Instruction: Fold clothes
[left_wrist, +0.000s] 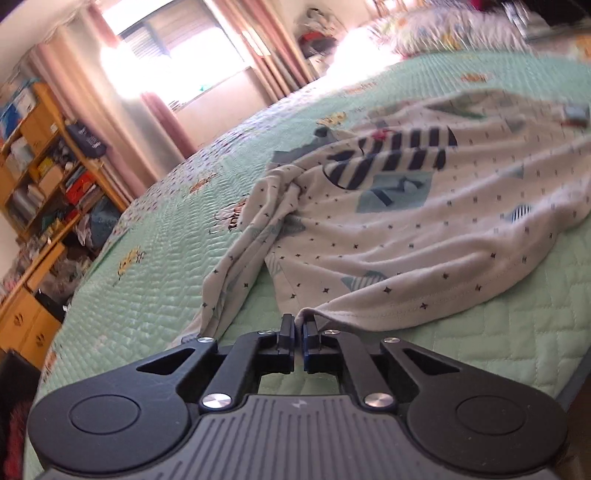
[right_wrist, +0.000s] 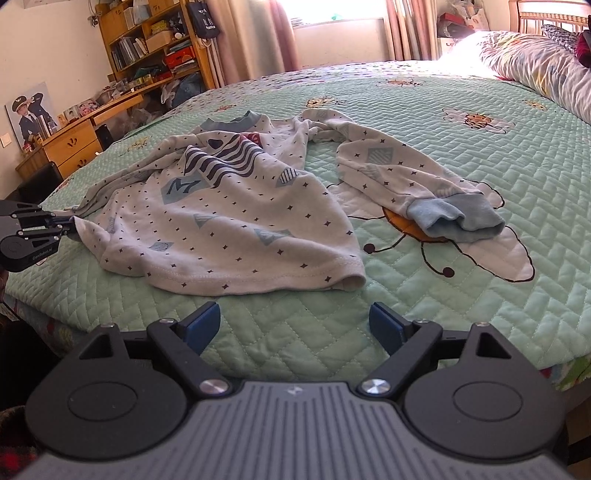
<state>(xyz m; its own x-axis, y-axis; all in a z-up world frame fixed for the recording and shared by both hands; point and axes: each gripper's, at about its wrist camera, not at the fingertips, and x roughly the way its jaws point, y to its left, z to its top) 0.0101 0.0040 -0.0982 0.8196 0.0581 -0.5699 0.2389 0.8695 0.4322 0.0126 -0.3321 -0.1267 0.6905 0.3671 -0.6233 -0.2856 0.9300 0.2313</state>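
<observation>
A white long-sleeved shirt (right_wrist: 229, 206) with small dark stars, a striped print and blue cuffs lies crumpled on the green quilted bed (right_wrist: 480, 177). My left gripper (left_wrist: 298, 332) is shut on the shirt's hem corner (left_wrist: 314, 315) near the bed's front edge; it also shows in the right wrist view (right_wrist: 72, 223) at the shirt's left corner. My right gripper (right_wrist: 293, 325) is open and empty, just in front of the shirt's near hem (right_wrist: 258, 280). One sleeve (right_wrist: 424, 188) stretches to the right, ending in a blue cuff (right_wrist: 461, 221).
A wooden desk and bookshelf (right_wrist: 147, 48) stand to the left of the bed. A curtained window (right_wrist: 332, 22) is at the back. A patterned pillow (right_wrist: 546, 74) lies at the bed's far right. The bed's front edge (right_wrist: 110, 328) runs just below the grippers.
</observation>
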